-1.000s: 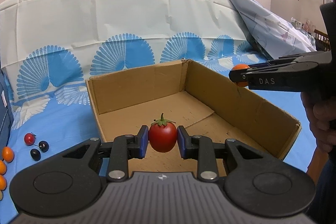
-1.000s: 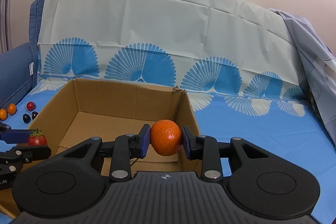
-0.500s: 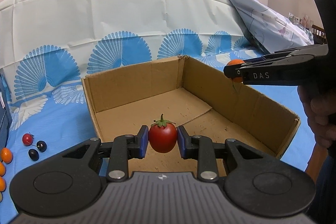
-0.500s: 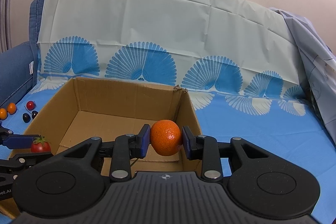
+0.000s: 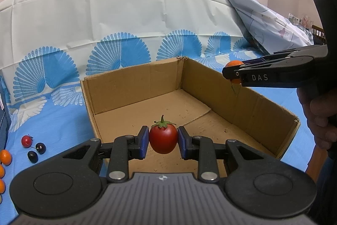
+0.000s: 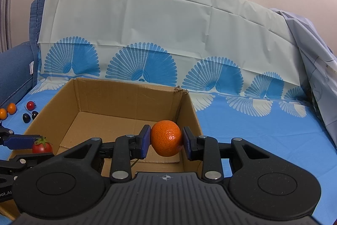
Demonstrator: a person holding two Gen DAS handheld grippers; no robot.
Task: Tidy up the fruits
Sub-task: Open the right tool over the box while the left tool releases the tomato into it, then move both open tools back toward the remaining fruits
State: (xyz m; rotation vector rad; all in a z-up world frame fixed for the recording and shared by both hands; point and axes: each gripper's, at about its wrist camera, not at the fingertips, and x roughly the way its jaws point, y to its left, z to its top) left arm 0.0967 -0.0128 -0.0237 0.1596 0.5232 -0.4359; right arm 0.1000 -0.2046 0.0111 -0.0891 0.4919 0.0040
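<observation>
A: What is each tool holding?

B: The left tool [image 5: 163, 142] has its blue pads pressed on both sides of a red tomato [image 5: 163, 140], green stem up. The right tool [image 6: 166, 141] is clamped the same way on a small orange [image 6: 166, 138]. Both fruits hang in the air over the near end of an open cardboard box [image 5: 134, 85].

A: Where do the fruits sit relative to the box?

B: The tomato is over the box floor, near the front left wall. The orange is over the near right corner, just inside the right wall as the right wrist view shows it.

A: Does one view show what the other misses?

B: Yes. The left wrist view shows the right tool [image 5: 233, 73] from the side, with only a sliver of the orange [image 5: 234, 63] past its tip, and the person's hand [image 5: 320, 115] gripping the handle at the right edge. The right wrist view shows the left tool [image 6: 31, 143] low at the left, the tomato [image 6: 42, 147] at its blue pad.

A: What else is around?

B: The box rests on a blue cloth [image 6: 242, 125] with fan patterns, which runs up the backrest behind. To the left of the box lie a red cherry [image 5: 26, 141], two dark cherries [image 5: 36, 152] and several small orange fruits [image 5: 5, 157]. A pale crumpled sheet [image 5: 269, 22] hangs at the right. Nothing lies inside the box, and only its walls stand near the fruits.
</observation>
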